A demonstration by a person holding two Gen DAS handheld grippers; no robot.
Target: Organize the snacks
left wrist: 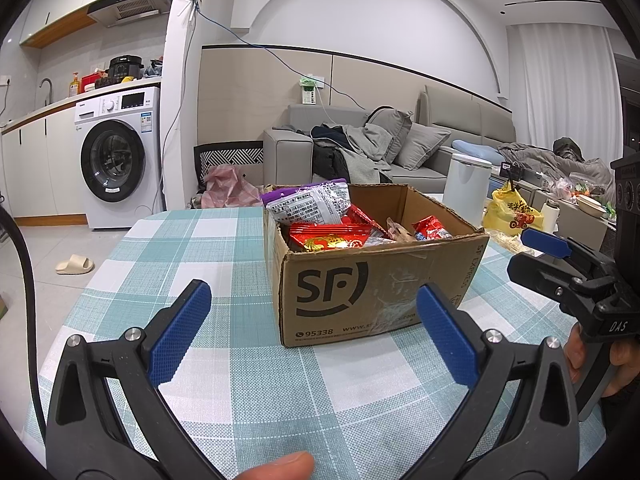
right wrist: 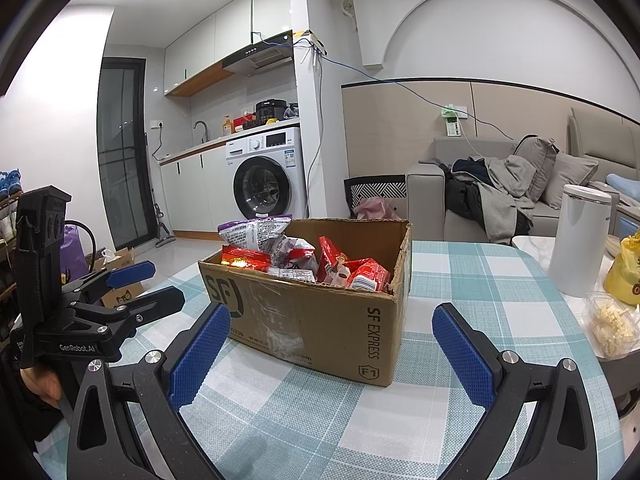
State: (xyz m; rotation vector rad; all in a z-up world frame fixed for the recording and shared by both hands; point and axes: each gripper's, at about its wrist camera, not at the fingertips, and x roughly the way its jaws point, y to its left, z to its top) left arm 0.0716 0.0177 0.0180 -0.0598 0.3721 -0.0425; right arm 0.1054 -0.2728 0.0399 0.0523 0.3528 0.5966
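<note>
An open cardboard SF box (left wrist: pixel 372 280) stands on the checked tablecloth (left wrist: pixel 224 240); it also shows in the right wrist view (right wrist: pixel 320 312). Inside lie a purple-and-grey snack bag (left wrist: pixel 312 202), red snack packets (left wrist: pixel 332 236) and smaller red packs (right wrist: pixel 368 276). My left gripper (left wrist: pixel 314 300) is open and empty, just short of the box's front face. My right gripper (right wrist: pixel 332 328) is open and empty, facing the box's near corner. Each gripper shows from the side in the other's view, the right (left wrist: pixel 560 264) and the left (right wrist: pixel 124 292).
A white cylindrical bin (right wrist: pixel 580 240), a yellow bag (right wrist: pixel 624 272) and a clear tub of pale food (right wrist: pixel 612 324) stand to the right. A washing machine (left wrist: pixel 120 156) and a sofa (left wrist: pixel 400 148) lie beyond the table.
</note>
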